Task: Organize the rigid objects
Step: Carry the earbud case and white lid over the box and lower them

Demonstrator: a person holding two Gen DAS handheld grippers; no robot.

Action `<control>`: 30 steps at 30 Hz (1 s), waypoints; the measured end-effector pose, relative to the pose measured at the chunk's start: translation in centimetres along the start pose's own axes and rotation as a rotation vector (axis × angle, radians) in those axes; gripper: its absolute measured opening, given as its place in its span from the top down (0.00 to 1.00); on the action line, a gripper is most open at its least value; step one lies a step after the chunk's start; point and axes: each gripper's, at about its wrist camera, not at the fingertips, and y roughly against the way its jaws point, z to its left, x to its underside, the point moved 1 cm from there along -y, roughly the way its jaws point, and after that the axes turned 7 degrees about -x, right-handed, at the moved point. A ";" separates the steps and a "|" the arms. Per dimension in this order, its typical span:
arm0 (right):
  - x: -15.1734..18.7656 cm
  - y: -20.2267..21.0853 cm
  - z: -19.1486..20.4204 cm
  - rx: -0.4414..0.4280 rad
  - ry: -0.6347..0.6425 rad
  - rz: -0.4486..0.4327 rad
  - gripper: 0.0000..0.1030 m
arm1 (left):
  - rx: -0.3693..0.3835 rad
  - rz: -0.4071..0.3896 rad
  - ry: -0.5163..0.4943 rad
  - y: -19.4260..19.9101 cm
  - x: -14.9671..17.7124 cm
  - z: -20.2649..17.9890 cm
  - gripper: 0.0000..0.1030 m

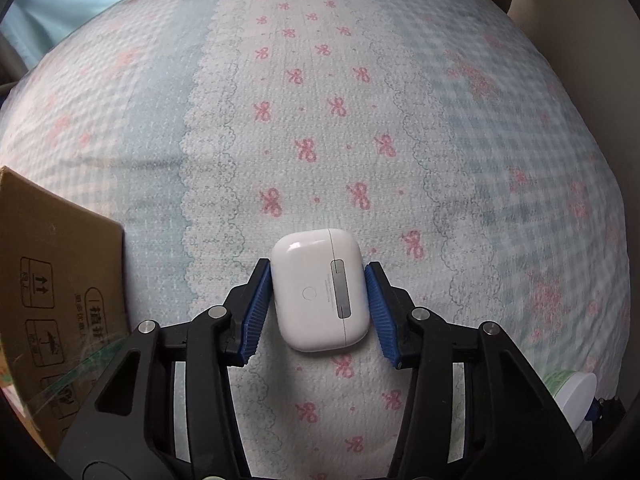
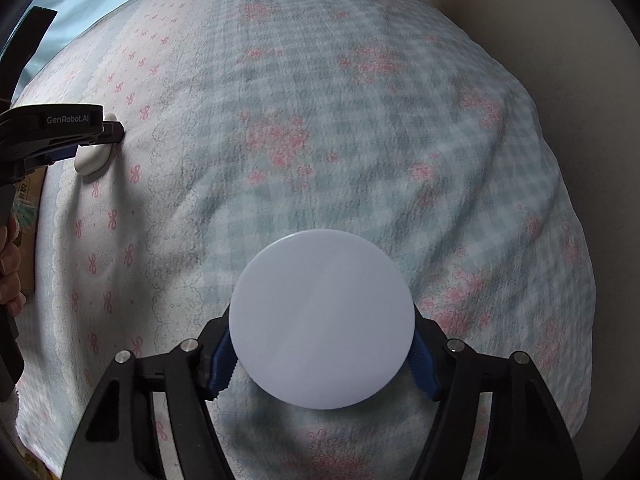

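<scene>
A white earbud case [image 1: 320, 290] sits between the blue pads of my left gripper [image 1: 318, 304], over the patterned bedsheet. The pads touch or nearly touch its sides. It also shows in the right wrist view [image 2: 92, 158], held at the left gripper's tips [image 2: 96, 136]. My right gripper [image 2: 322, 354] is shut on a round white lidded jar [image 2: 322, 320], whose flat lid faces the camera. That jar [image 1: 574, 394] shows at the lower right of the left wrist view, with a green label.
A brown cardboard box [image 1: 52, 280] with printed handling symbols stands at the left. The bed [image 2: 360, 120] is covered by a blue checked sheet with pink bows. Its edge falls away at the right, beside a beige surface [image 2: 580, 80].
</scene>
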 end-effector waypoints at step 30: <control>-3.2 19.8 5.8 -0.147 0.136 -0.239 0.36 | 0.135 -0.226 0.191 25.7 2.5 8.9 0.58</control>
